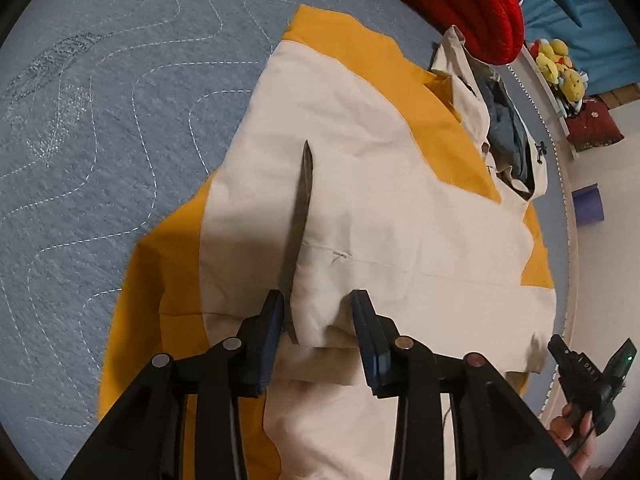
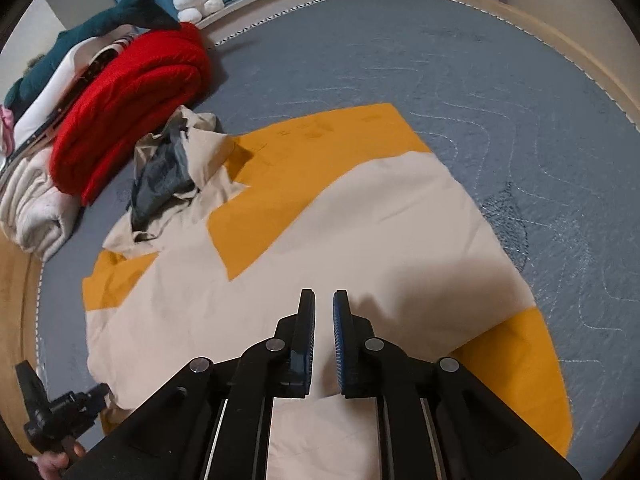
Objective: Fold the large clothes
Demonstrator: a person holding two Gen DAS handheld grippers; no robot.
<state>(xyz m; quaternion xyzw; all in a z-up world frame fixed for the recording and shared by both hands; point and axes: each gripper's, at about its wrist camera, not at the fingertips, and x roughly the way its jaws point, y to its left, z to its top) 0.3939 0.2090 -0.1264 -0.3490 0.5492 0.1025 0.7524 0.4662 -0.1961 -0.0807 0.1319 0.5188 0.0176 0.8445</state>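
A large cream and orange hooded jacket (image 1: 380, 200) (image 2: 320, 220) lies spread flat on the blue-grey quilted bed cover (image 1: 100, 140). Its hood (image 1: 504, 128) (image 2: 168, 176), with a grey-blue lining, is crumpled at the far end. My left gripper (image 1: 318, 298) points down at the cream cloth, open. A soft raised fold of the cloth lies between its fingers, and the pads do not press on it. My right gripper (image 2: 324, 296) hovers over the cream panel near the hem. Its jaws stand a narrow gap apart with nothing between them.
A rolled red blanket (image 2: 132, 92) (image 1: 460, 0), a folded cream garment (image 2: 36, 208) and a teal shark plush (image 2: 120, 12) lie beyond the hood. Yellow plush toys (image 1: 556, 64) sit past the bed's wooden rim (image 2: 520, 12). A hand (image 1: 568, 436) holds the other gripper at the bed's edge.
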